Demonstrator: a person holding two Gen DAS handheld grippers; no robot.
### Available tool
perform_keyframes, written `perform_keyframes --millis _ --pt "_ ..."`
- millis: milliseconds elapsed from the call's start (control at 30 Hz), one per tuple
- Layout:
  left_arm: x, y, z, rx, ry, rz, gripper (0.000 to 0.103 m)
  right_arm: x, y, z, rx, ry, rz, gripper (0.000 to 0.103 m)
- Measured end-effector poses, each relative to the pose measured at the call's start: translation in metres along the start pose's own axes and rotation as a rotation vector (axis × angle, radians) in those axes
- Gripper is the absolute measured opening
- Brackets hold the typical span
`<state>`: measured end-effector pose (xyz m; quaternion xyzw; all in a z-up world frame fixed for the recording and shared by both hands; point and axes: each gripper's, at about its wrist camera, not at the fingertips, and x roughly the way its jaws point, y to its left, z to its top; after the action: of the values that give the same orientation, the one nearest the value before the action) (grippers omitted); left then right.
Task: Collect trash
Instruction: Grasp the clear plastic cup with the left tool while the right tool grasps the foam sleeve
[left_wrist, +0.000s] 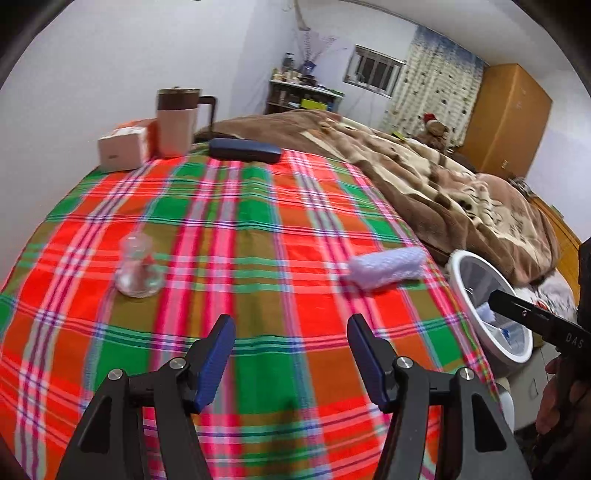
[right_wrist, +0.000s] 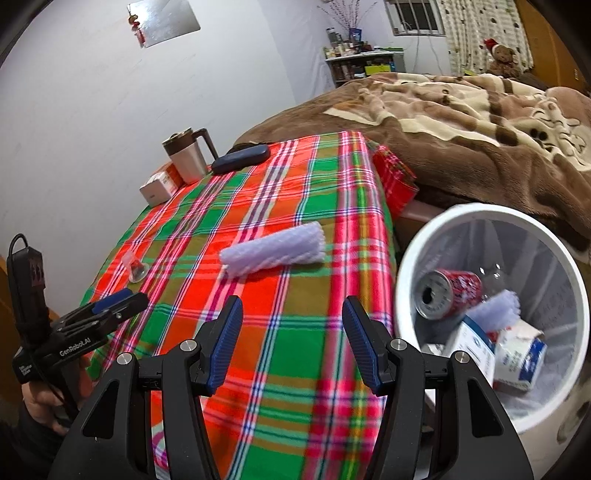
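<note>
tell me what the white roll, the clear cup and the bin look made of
Roll: likely foam wrap, pale matte lavender-white, its surface ribbed and dimpled.
Cup: thin clear plastic probably, see-through with crumpled glints; glass cannot be ruled out.
Bin: looks like smooth white plastic, with an even, slightly glossy rim.

On the table, covered by a cloth, the foam roll lies near the right edge, and the small clear plastic piece lies well apart to its left. At the far end stand the mug and, just left of it, the box, while the flat case lies just right of the mug. The bin stands beside the right edge of the table, in front of the bed, and in it lie a can, another foam piece and two cartons.
</note>
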<state>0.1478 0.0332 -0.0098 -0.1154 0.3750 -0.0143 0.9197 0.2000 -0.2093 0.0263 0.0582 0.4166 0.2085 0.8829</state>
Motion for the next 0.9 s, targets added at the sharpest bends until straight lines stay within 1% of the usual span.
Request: perform_keyframes --millis 267,400,500,633,733,900 --pt "-0.006 0.047 0.012 -0.065 -0.038 0.115 0.063 0.024 0.013 0.018 -0.024 0.025 0.005 0.058" --pt "-0.002 0.068 0.018 -0.098 -0.039 0.154 0.063 0.037 0.019 0.021 -0.013 0.056 0.019 0.058" --pt "0.002 0.079 0.022 -0.111 -0.034 0.165 0.063 0.054 0.022 0.022 0.012 0.101 0.053 0.058" --pt "0.010 0.087 0.027 -0.117 -0.030 0.166 0.063 0.075 0.019 0.025 0.046 0.141 0.035 0.058" --pt "0.016 0.092 0.031 -0.122 -0.026 0.164 0.063 0.086 0.014 0.032 0.086 0.152 0.029 0.058" --pt "0.025 0.100 0.037 -0.132 -0.027 0.162 0.063 0.097 0.017 0.043 0.115 0.134 0.022 0.058"
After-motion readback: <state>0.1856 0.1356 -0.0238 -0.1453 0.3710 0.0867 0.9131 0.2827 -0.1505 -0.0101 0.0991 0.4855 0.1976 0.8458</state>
